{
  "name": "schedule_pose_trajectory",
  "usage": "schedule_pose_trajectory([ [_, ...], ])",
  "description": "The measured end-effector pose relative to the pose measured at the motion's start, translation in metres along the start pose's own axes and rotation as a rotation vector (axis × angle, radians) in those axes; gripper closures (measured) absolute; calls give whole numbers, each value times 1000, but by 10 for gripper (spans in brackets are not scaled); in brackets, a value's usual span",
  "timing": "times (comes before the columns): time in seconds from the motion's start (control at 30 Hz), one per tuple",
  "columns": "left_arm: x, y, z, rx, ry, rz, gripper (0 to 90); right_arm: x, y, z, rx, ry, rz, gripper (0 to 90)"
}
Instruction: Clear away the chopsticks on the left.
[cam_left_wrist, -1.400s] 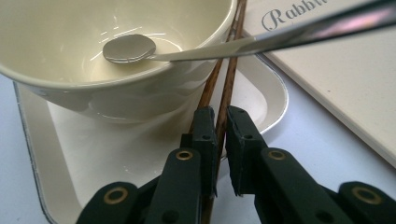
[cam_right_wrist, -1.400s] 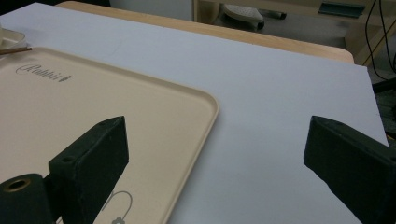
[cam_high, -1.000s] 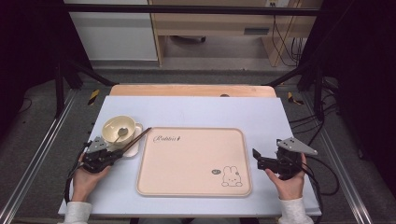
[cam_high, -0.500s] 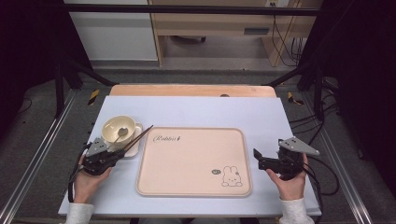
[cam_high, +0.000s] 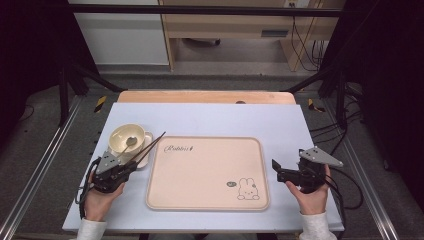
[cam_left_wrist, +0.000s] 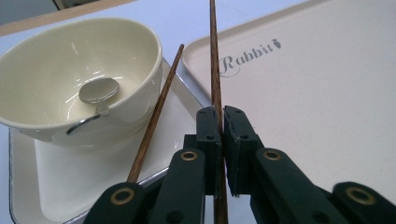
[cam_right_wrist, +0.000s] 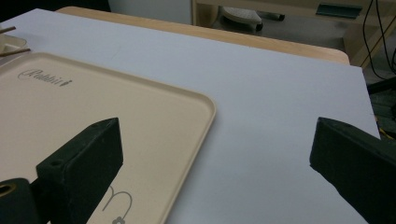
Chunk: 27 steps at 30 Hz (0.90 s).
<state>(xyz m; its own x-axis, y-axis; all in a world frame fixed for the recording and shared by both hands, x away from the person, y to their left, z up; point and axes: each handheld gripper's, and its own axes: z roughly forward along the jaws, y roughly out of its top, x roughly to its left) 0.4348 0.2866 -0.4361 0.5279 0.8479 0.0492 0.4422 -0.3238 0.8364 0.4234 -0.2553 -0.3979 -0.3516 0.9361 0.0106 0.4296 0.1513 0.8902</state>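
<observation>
My left gripper (cam_high: 133, 165) (cam_left_wrist: 222, 113) is shut on a brown wooden chopstick (cam_left_wrist: 213, 65) that points up and right over the corner of the beige rabbit tray (cam_high: 205, 172) (cam_left_wrist: 327, 93). A second chopstick (cam_left_wrist: 156, 112) runs beside the left jaw over the small white tray (cam_left_wrist: 70, 177); its near end is hidden behind the gripper. A cream bowl (cam_high: 120, 135) (cam_left_wrist: 56, 60) with a metal spoon (cam_high: 131, 141) (cam_left_wrist: 98, 91) in it stands on that small tray. My right gripper (cam_high: 276, 171) (cam_right_wrist: 215, 128) is open and holds nothing, at the right of the rabbit tray (cam_right_wrist: 93, 107).
The pale blue table top (cam_high: 225, 117) has a wooden strip (cam_high: 205, 96) along its far edge. Metal rails (cam_high: 40, 165) run along both sides of the table. A cable (cam_high: 345, 195) trails from the right gripper.
My left gripper has lifted slightly and shifted a little to the right with the chopstick, whose tip now reaches farther over the rabbit tray's corner. The right gripper has stayed put.
</observation>
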Motion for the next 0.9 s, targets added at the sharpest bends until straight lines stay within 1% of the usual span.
schedule_pose_trajectory([
  [0.07, -4, 2, -2, -22, 6, -16, 853, 0, 0, 0, 0, 0, -1, 29],
  [0.1, -8, 3, -4, -33, 16, -23, 853, 0, 0, 0, 0, 1, -1, 29],
  [0.2, -11, 5, -6, -46, 21, -37, 852, 1, 0, 0, 1, 2, 1, 28],
  [0.23, -15, 6, -7, -56, 25, -45, 853, 0, 0, 0, 0, -1, -4, 28],
  [0.3, -17, 7, -8, -56, 27, -48, 853, 1, 0, 0, 1, 1, 0, 28],
  [0.37, -21, 9, -8, -67, 32, -57, 852, 1, 0, 0, -1, 1, 2, 27],
  [0.43, -25, 10, -10, -71, 38, -55, 852, 1, 0, 0, -3, 1, 1, 27],
  [0.5, -32, 12, -10, -84, 50, -68, 852, 0, 0, 0, -3, 0, -1, 28],
  [0.53, -32, 12, -10, -84, 50, -68, 852, 0, 0, 0, -3, 0, -1, 28],
  [0.57, -37, 14, -11, -90, 65, -71, 852, 1, 0, 0, -2, 1, 2, 27],
  [0.6, -37, 14, -11, -90, 65, -71, 853, 1, 0, 0, -2, 1, 2, 27],
  [0.63, -42, 15, -10, -99, 77, -84, 853, 1, 0, 0, 0, 2, 1, 27],
  [0.67, -42, 15, -10, -99, 77, -84, 852, 1, 0, 0, 0, 2, 1, 27],
  [0.77, -48, 17, -9, -105, 99, -101, 852, 2, 0, 0, -2, 3, 2, 28],
  [0.83, -49, 18, -8, -105, 106, -105, 852, 2, 0, -1, -5, 3, 0, 28],
  [0.87, -51, 19, -8, -109, 109, -117, 852, 2, 0, -1, -5, 3, 0, 28],
  [0.9, -53, 21, -7, -111, 122, -121, 852, 2, 0, -1, -6, 4, -1, 27],
])
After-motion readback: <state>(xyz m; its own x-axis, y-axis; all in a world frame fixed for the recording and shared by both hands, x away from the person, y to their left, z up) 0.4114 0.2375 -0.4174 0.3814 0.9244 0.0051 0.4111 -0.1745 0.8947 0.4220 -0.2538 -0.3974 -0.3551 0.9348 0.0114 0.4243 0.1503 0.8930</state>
